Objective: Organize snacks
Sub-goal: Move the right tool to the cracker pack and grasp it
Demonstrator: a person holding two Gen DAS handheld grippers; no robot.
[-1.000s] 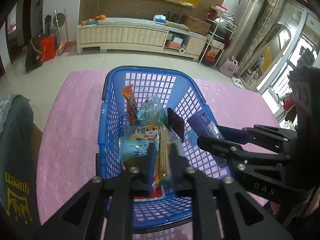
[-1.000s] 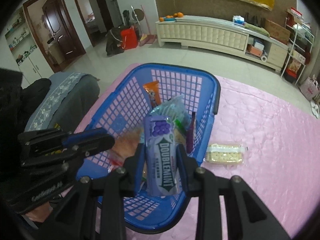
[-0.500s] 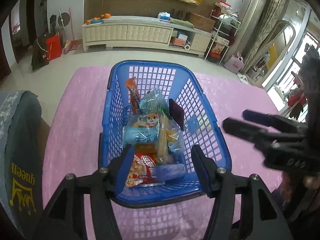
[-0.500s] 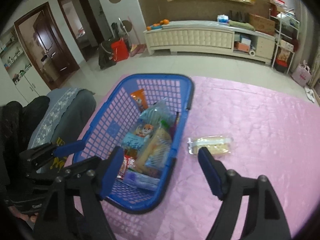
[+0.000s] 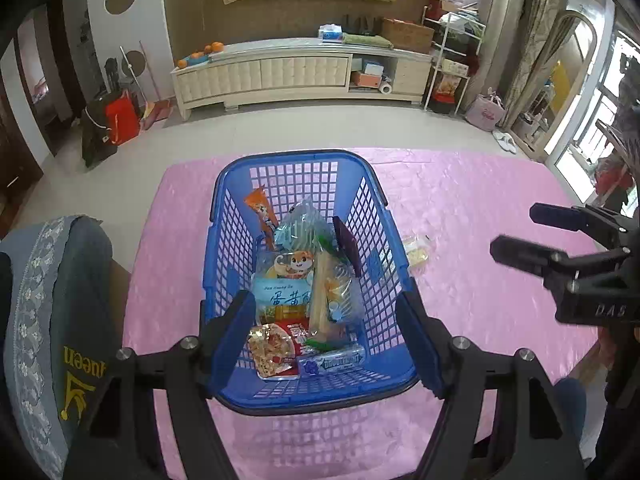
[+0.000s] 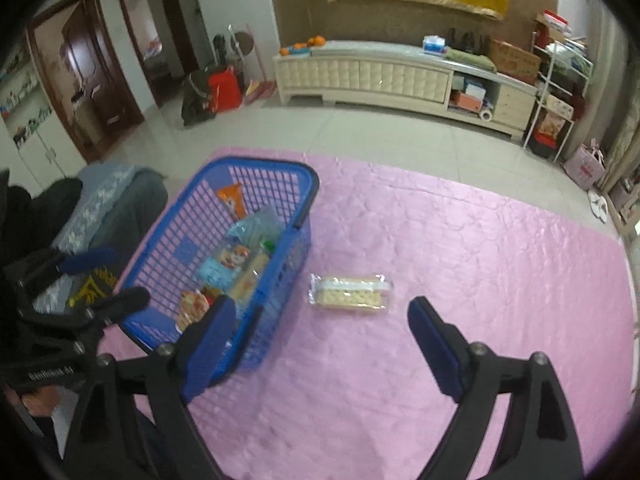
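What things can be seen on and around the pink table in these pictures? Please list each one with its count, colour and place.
basket: one, blue, on the tablecloth.
gum pack: one, purple, lying in the basket's near end.
other snack packets: several, mixed colours, piled in the basket.
cracker pack: one, clear with pale crackers, on the cloth beside the basket.
tablecloth: one, pink.
cabinet: one, cream, at the far wall.
left gripper: black and blue, open, over the basket.
right gripper: open, empty, near the cracker pack.

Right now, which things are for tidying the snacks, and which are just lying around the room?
For the job:
blue plastic mesh basket
purple Doublemint gum pack
clear-wrapped pale cracker pack
open left claw
open right claw

Just lying about:
red bag on the floor
oranges on the cream cabinet
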